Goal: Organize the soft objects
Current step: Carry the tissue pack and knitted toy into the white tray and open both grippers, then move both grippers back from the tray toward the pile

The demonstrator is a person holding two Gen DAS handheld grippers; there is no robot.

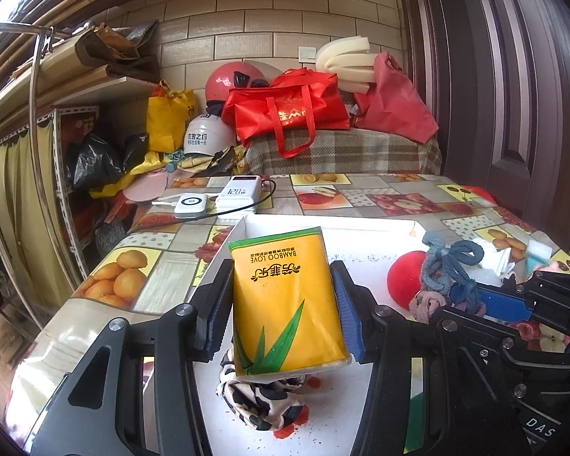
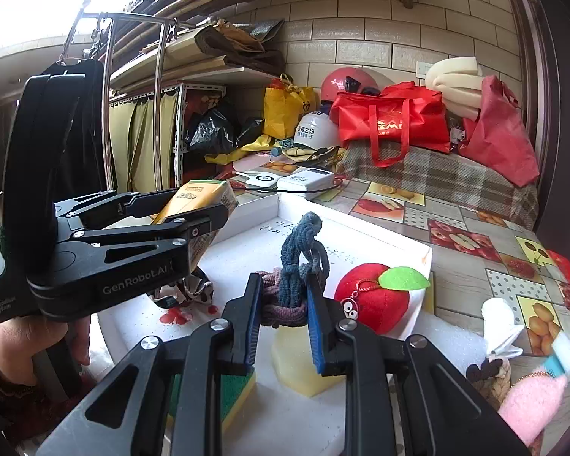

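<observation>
Two soft things in my grip. My left hand-held gripper [image 1: 283, 313] is clamped on a yellow tissue pack [image 1: 288, 304], blue pads pressing its two long sides. Glossy wrapper, green band at the far end, green bamboo leaf print at the near end, "BAMBOO LOVE" lettering reads upside down from my wrist. Long axis runs straight away from me, far end tilted up and slightly left. It hangs above the white tray [image 1: 361, 228] on the fruit-print desk [image 1: 380, 197], over a black-and-cream spotted cloth [image 1: 262, 399] lying in the tray.

My right hand-held gripper [image 2: 285, 315] is closed narrow on a blue-grey knitted cord bundle [image 2: 298, 266], which stands up between the pads, long axis roughly vertical, looped top leaning a bit right. A mauve knitted piece [image 2: 281, 311] is tangled at its base, also between the pads. This sits over the same tray, just left of a red plush apple [image 2: 372, 300] with a green leaf and googly eyes. Pale yellow sponge block [image 2: 296, 364] and a green-yellow scrub sponge [image 2: 231, 387] lie below the fingers in the tray.
</observation>
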